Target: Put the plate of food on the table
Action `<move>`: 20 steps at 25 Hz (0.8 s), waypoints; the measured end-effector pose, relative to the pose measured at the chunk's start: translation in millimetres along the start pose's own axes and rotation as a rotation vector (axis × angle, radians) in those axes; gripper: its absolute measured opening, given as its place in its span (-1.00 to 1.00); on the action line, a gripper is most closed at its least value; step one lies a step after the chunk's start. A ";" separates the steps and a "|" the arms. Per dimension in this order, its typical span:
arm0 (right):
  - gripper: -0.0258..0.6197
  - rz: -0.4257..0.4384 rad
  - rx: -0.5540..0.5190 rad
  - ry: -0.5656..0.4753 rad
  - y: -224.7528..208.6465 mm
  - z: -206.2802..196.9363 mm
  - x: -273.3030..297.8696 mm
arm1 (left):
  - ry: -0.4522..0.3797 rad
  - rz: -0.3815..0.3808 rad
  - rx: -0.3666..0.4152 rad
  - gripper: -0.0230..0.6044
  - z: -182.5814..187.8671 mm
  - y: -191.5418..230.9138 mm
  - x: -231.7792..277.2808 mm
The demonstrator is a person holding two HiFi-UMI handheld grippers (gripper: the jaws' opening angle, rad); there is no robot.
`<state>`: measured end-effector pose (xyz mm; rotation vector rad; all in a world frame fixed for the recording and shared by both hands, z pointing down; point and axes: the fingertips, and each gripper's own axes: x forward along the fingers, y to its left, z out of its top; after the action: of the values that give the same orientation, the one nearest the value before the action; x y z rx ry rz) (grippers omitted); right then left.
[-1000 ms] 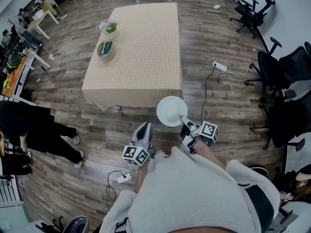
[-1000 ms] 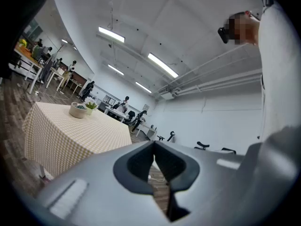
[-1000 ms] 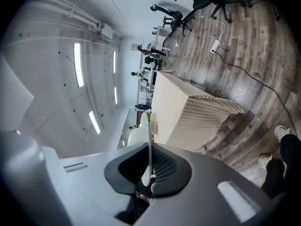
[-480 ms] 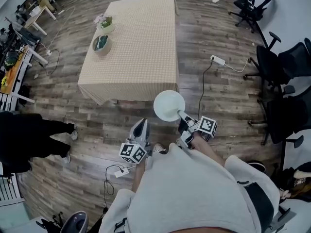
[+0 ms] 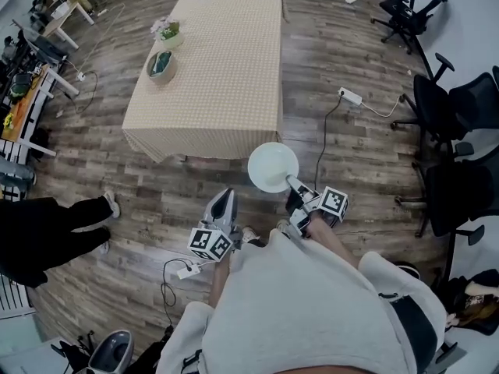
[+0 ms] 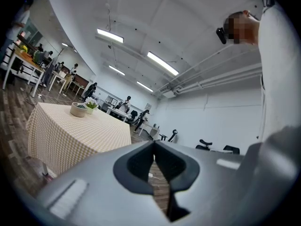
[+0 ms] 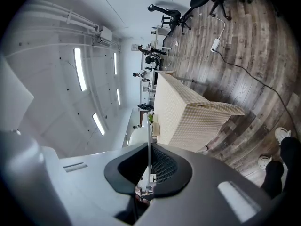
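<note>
A round white plate (image 5: 273, 167) hangs over the wooden floor, just short of the near edge of the table (image 5: 226, 92) with the beige checked cloth. My right gripper (image 5: 291, 184) is shut on the plate's near rim. In the right gripper view the plate (image 7: 149, 135) shows edge-on as a thin line between the pads, with the table (image 7: 188, 112) beyond. No food can be made out on the plate. My left gripper (image 5: 224, 198) is shut and holds nothing; its closed tips (image 6: 154, 144) point level toward the table (image 6: 80, 135).
On the table's far left stand a bowl (image 5: 161, 65) and a small flower pot (image 5: 169, 33). Black office chairs (image 5: 460, 107) line the right side. A power strip (image 5: 351, 96) and cable lie on the floor. A person in black (image 5: 47, 232) stands at left.
Both grippers and the plate have drifted a little toward the table. The person in black at the left has walked toward the lower left of the head view.
</note>
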<state>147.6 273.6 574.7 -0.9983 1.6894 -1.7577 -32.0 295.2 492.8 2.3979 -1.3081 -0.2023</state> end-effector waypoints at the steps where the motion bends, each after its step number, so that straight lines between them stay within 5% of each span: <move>1: -0.89 -0.013 -0.003 0.007 -3.7 3.8 -5.3 | -0.002 0.006 0.002 -0.90 -1.9 -4.9 1.6; 16: -0.88 0.039 -0.024 0.061 -15.7 36.3 -4.8 | -0.014 0.090 -0.006 -0.90 -23.7 -18.8 2.9; 20: -0.88 -0.005 -0.034 0.072 -19.0 40.9 2.9 | -0.018 0.095 -0.014 -0.90 -22.0 -10.8 12.8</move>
<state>180.5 248.1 592.3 -0.9656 1.7677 -1.7934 -9.8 295.8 509.3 2.3208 -1.4205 -0.2051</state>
